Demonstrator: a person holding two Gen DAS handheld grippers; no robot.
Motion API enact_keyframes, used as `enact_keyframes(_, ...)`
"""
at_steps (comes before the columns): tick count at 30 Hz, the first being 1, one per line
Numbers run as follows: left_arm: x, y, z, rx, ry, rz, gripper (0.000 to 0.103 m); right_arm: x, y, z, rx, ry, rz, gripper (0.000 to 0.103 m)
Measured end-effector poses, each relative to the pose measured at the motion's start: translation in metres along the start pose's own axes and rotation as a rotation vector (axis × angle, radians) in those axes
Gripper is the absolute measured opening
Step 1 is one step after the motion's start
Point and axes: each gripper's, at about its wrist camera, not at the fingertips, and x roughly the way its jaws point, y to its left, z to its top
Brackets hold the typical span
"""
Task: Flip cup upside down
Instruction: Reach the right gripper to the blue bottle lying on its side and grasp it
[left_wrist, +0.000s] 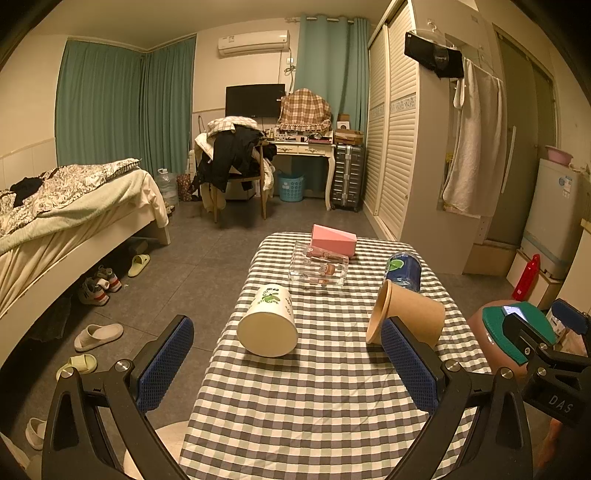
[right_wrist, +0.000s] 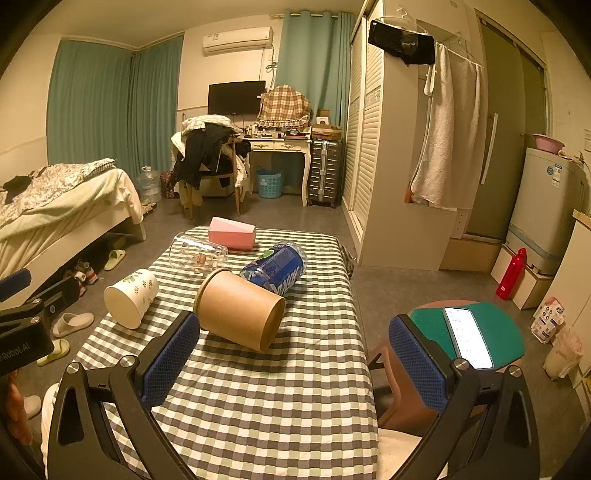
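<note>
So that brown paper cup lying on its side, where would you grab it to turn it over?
Across the middle of the brown cup's wall, I'd guess, coming from the near side with the open right gripper. It lies on the checked tablecloth with its base toward that camera, so its round sides are exposed to both fingers, ready for rotation.

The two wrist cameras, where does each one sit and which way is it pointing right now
Left wrist: on the open left gripper, above the table's near left, facing the white cup lying on its side; the right gripper's body shows at far right.
Right wrist: on the open right gripper, facing the brown cup, also lying down.
Shared: checkered table, both cups, pink box.
</note>
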Motion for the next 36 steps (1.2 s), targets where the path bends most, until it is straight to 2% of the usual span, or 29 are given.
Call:
enact_keyframes(18,0.001,0.002,-0.001,-0.002,0.009,0.001,0.103,0.000,0.000,0.000,-0.006,0.002,-0.006,0.103)
enact_keyframes(25,0.023,0.004,0.003,-0.015,0.051,-0.005,0.103,0.007,-0.001,0.011,-0.008,0.023,-0.016,0.103)
enact_keyframes(31,0.052,0.009,0.024,-0.024,0.069,0.000,0.103,0.038,-0.002,0.040,-0.018,0.088,-0.035,0.103)
enact_keyframes(36,0.079,0.021,0.041,-0.034,0.064,0.025,0.103,0.092,-0.006,0.080,-0.008,0.167,-0.079,0.103)
